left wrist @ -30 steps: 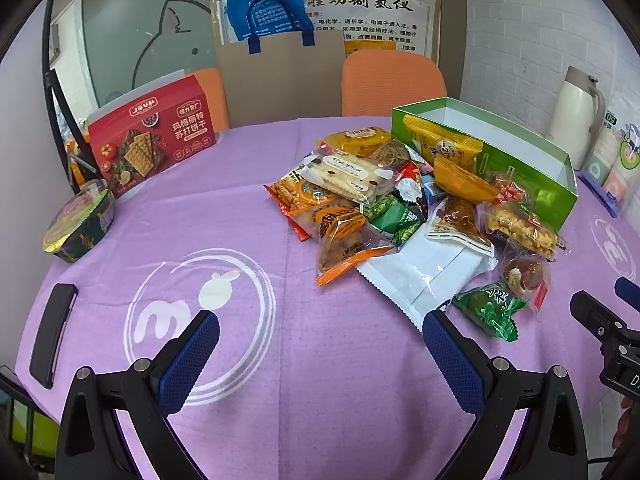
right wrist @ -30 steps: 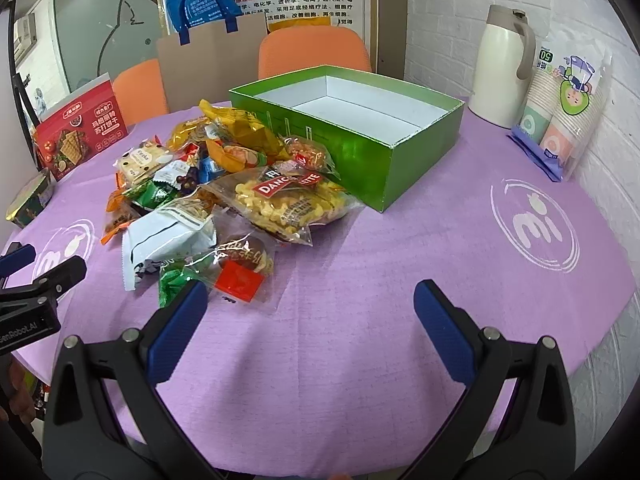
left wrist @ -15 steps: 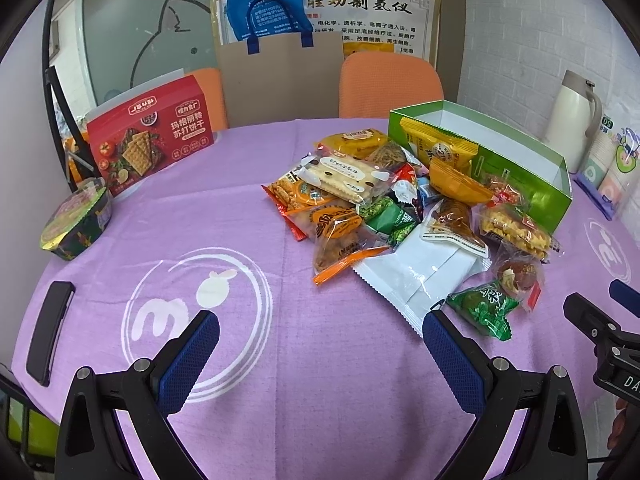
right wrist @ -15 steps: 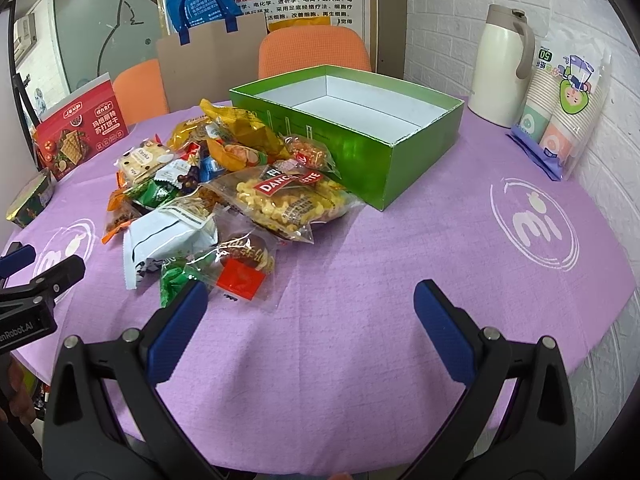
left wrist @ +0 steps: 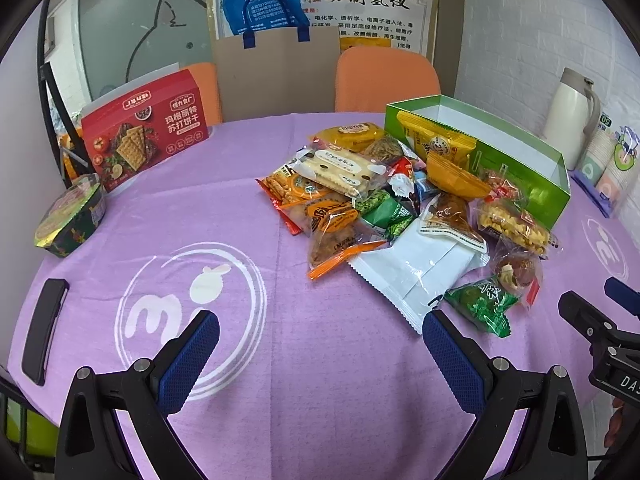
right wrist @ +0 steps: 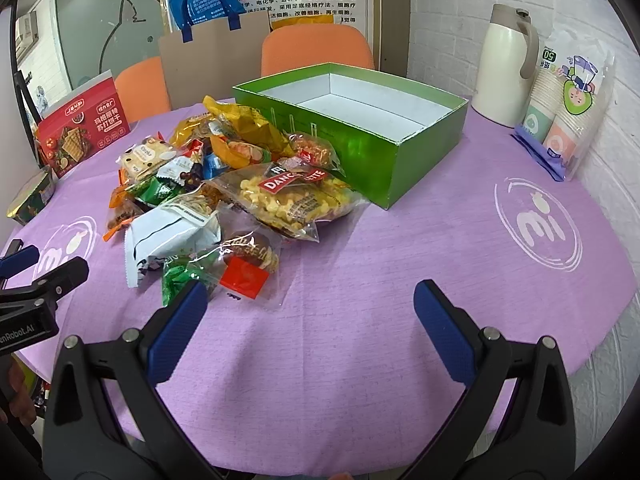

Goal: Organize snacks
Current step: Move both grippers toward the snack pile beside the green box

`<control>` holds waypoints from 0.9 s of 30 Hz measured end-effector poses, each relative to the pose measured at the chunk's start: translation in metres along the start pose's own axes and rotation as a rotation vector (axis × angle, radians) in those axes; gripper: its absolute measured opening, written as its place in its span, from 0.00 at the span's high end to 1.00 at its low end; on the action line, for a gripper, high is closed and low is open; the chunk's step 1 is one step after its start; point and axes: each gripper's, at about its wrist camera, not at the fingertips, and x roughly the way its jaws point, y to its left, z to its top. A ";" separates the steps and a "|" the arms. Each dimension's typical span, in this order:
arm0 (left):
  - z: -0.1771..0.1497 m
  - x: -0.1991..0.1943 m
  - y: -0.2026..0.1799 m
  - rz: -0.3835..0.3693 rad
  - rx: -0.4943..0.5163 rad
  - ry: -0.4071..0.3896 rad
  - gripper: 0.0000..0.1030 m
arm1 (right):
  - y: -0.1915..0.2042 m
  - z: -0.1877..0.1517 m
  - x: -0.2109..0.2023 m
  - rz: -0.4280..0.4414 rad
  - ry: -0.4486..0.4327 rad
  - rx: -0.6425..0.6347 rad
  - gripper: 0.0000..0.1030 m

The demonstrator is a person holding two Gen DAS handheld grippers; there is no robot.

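Note:
A heap of wrapped snacks (left wrist: 384, 208) (right wrist: 224, 200) lies on the purple tablecloth, leaning against an open green box (left wrist: 516, 164) (right wrist: 400, 148) whose white inside holds nothing. Nearest me are a white packet (left wrist: 416, 276) (right wrist: 168, 236), a small green packet (left wrist: 480, 308) (right wrist: 180, 276) and a clear bag with a red label (right wrist: 244, 272). My left gripper (left wrist: 320, 344) hovers open over bare cloth, short of the heap. My right gripper (right wrist: 310, 316) is open too, its left fingertip just in front of the green packet. Each gripper shows at the edge of the other's view.
A red cracker box (left wrist: 144, 136) stands at the far left, with a round foil-lidded bowl (left wrist: 72, 216) and a black flat object (left wrist: 44, 332) near the left edge. A cream thermos (right wrist: 508, 64) and a pack of paper cups (right wrist: 568, 108) stand at the right. Orange chairs (right wrist: 316, 48) are behind the table.
The left wrist view has drawn back and risen slightly, so the heap sits a little farther off. The right gripper has barely moved. Both stay open.

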 end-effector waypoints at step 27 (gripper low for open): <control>0.016 0.022 -0.020 -0.141 0.057 0.040 0.00 | -0.027 0.010 0.014 0.053 -0.016 0.058 0.00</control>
